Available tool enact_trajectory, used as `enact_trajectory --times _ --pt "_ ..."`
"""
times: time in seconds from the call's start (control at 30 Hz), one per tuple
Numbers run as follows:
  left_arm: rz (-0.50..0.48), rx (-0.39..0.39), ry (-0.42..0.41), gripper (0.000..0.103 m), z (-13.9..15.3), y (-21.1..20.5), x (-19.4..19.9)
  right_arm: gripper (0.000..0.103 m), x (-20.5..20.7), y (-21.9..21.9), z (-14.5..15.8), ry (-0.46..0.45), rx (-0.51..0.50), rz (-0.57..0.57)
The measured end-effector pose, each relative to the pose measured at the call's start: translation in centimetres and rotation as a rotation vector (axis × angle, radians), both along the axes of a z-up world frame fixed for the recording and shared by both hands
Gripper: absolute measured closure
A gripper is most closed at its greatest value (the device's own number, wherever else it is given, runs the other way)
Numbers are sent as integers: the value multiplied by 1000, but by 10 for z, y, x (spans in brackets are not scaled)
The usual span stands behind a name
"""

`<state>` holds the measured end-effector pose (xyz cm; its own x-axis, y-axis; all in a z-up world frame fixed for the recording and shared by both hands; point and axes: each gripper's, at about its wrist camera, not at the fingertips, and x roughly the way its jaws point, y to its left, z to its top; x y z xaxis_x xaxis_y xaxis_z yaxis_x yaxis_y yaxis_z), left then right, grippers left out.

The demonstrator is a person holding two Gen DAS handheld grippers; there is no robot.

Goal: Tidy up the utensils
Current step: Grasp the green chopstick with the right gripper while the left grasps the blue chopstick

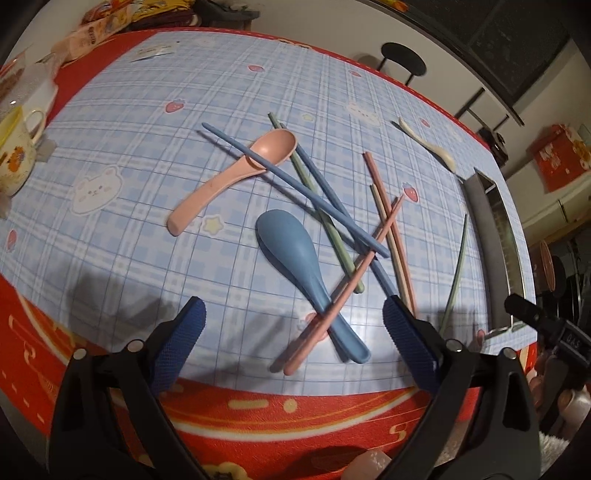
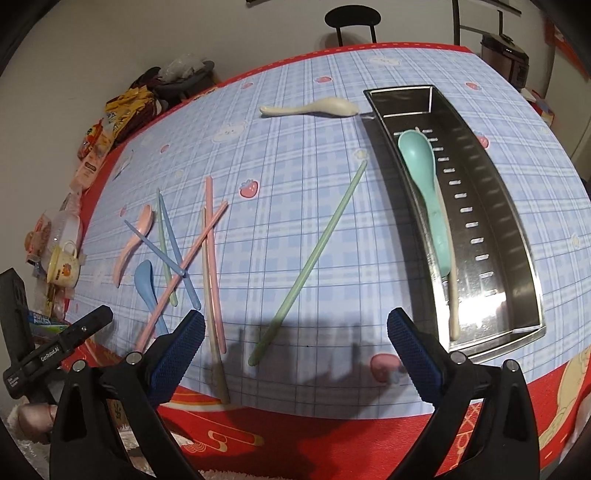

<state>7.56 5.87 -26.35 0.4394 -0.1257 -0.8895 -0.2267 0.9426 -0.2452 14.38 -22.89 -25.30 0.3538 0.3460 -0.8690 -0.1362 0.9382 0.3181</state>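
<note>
A pile of utensils lies on the blue checked mat [image 1: 129,155]: a pink spoon [image 1: 236,173], a blue spoon [image 1: 299,258], blue chopsticks [image 1: 295,188], pink chopsticks [image 1: 388,221] and a green chopstick [image 1: 325,218]. My left gripper [image 1: 293,314] is open and empty just above the near end of the pile. My right gripper [image 2: 295,332] is open and empty above the near end of a lone green chopstick [image 2: 314,254]. A steel tray [image 2: 513,221] at the right holds a teal spoon [image 2: 424,173] and a cream chopstick [image 2: 452,295]. A cream spoon [image 2: 314,108] lies beyond.
A cup [image 2: 64,266] and snack packets [image 2: 122,107] crowd the mat's left edge in the right wrist view. A black stool [image 2: 352,18] stands behind the table. The red table edge [image 2: 332,435] runs close under both grippers.
</note>
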Motion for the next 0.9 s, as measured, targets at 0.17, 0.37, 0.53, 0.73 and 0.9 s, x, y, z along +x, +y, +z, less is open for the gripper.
enact_trajectory --times 0.17,0.37,0.53,0.73,0.9 --pt "-134 13 12 34 -17 -13 7 23 11 6 -18 17 -22 6" --pt "-244 -3 -20 57 -21 -27 20 47 22 11 -36 63 -57 -11" --pt "-248 -56 -39 64 -20 -25 26 52 19 18 -36 60 -72 16" --pt "-263 -58 -48 65 -19 -31 31 62 29 17 -42 71 -82 -16" --pt "-260 -61 -41 65 -22 -33 30 61 40 31 -43 44 -143 15"
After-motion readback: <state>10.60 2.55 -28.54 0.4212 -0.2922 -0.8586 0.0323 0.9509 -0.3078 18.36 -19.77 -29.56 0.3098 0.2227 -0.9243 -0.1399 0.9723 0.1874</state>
